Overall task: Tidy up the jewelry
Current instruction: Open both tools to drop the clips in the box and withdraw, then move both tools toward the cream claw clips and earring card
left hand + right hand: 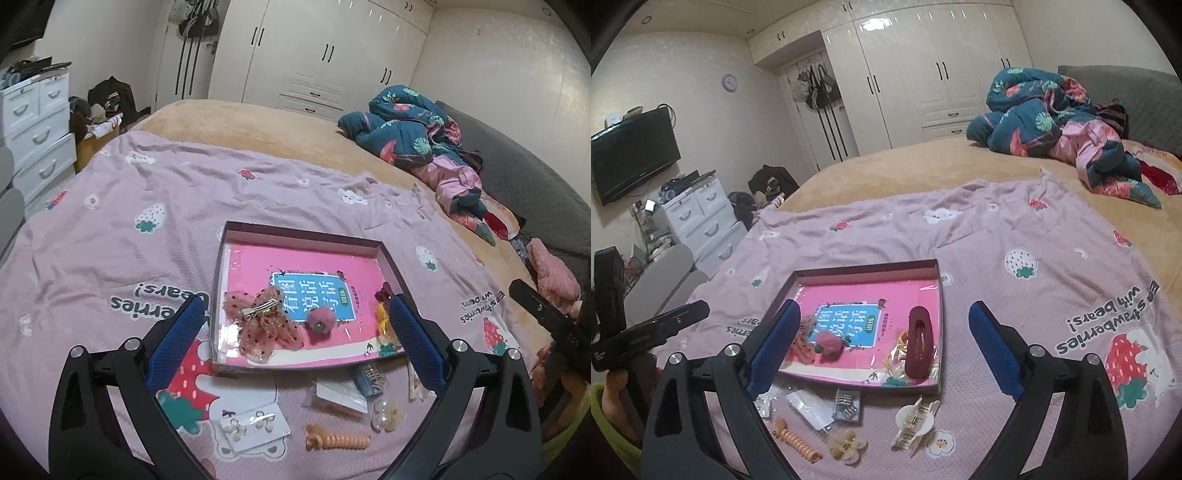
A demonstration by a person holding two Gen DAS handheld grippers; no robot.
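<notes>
Nearest the left gripper, between its widely spread blue fingers, lie an orange spiral hair tie and a card of earrings on the pink strawberry blanket. Just beyond them sits the shallow box, holding a pink mesh bow clip and a fuzzy pink pompom. The right gripper is also spread wide and holds nothing; its left finger overlaps the box's near corner. A dark red hair clip rests in the box between its fingers, while a white claw clip and a beige flower clip lie on the blanket nearer the camera.
</notes>
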